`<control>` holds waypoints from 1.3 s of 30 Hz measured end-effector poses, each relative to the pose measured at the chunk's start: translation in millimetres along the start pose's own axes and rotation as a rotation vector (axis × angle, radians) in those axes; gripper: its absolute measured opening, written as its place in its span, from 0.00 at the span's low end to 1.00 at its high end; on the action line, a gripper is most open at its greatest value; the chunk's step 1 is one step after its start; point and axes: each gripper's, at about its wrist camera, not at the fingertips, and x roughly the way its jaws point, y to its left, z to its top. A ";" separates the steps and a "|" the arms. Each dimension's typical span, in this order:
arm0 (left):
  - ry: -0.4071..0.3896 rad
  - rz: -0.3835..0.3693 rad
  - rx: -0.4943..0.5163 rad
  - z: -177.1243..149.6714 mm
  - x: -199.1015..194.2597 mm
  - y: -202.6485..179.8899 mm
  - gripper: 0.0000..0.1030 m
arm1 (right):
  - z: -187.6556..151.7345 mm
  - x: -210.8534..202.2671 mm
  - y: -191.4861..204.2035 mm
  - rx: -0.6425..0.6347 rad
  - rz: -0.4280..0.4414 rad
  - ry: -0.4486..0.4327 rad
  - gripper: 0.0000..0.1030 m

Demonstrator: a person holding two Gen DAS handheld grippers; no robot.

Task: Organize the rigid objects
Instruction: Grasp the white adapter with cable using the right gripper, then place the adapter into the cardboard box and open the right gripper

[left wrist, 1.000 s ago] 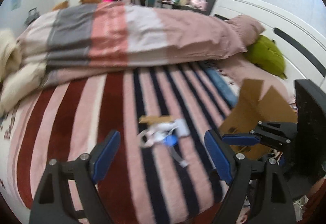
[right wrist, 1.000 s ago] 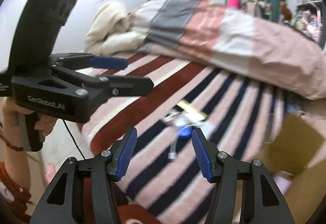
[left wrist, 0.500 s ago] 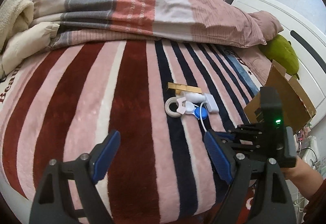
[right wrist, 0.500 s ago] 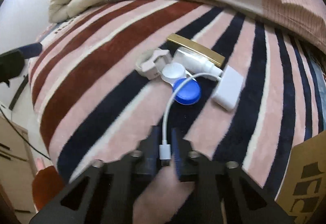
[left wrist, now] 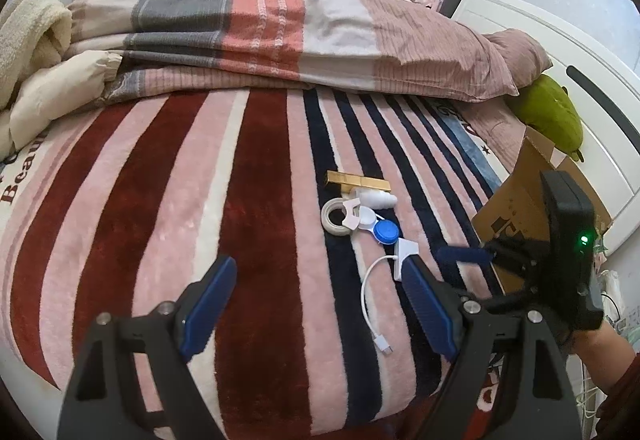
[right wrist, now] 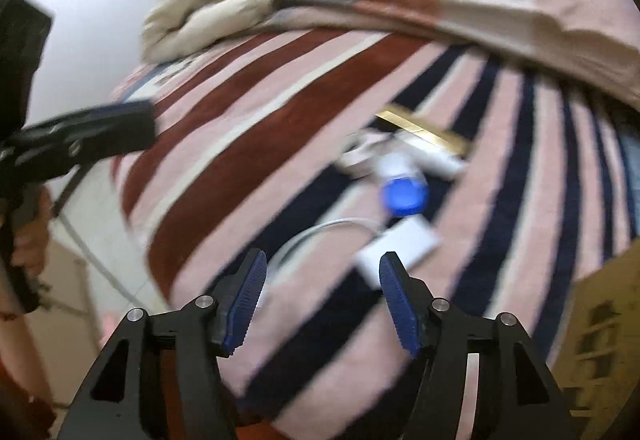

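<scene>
A small pile lies on the striped blanket [left wrist: 256,224]: a gold bar [left wrist: 357,181], a white tape roll [left wrist: 334,217], a blue round case [left wrist: 387,233], a white bottle [left wrist: 378,199] and a white charger [left wrist: 405,258] with its cable [left wrist: 370,296]. My left gripper [left wrist: 320,308] is open and empty, near the bed's front edge, left of the cable. My right gripper [right wrist: 322,298] is open and empty, just short of the charger [right wrist: 398,248]; this view is blurred. The blue case [right wrist: 404,194] and gold bar [right wrist: 424,130] lie beyond it.
An open cardboard box [left wrist: 532,200] stands at the bed's right edge, beside a green plush [left wrist: 554,116] and white headboard [left wrist: 592,112]. A folded striped duvet [left wrist: 280,28] and cream blankets [left wrist: 36,52] fill the back. The floor lies below the front edge.
My right gripper was shut on the cable's plug half a second ago; it has opened and pulled back. The charger and cable now lie nearer the front edge. The left gripper has barely moved.
</scene>
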 end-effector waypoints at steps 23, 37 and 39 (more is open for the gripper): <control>0.044 -0.171 0.034 15.3 2.7 -41.0 0.79 | 0.7 -27.6 24.7 -0.256 0.012 -0.145 0.54; 0.080 -0.478 0.218 100.3 4.9 -184.8 0.17 | 22.4 -155.8 -10.8 -0.148 -0.146 -0.396 0.54; 0.105 -0.511 0.248 109.9 17.8 -216.8 0.17 | 16.9 -173.7 -32.6 -0.105 -0.181 -0.414 0.54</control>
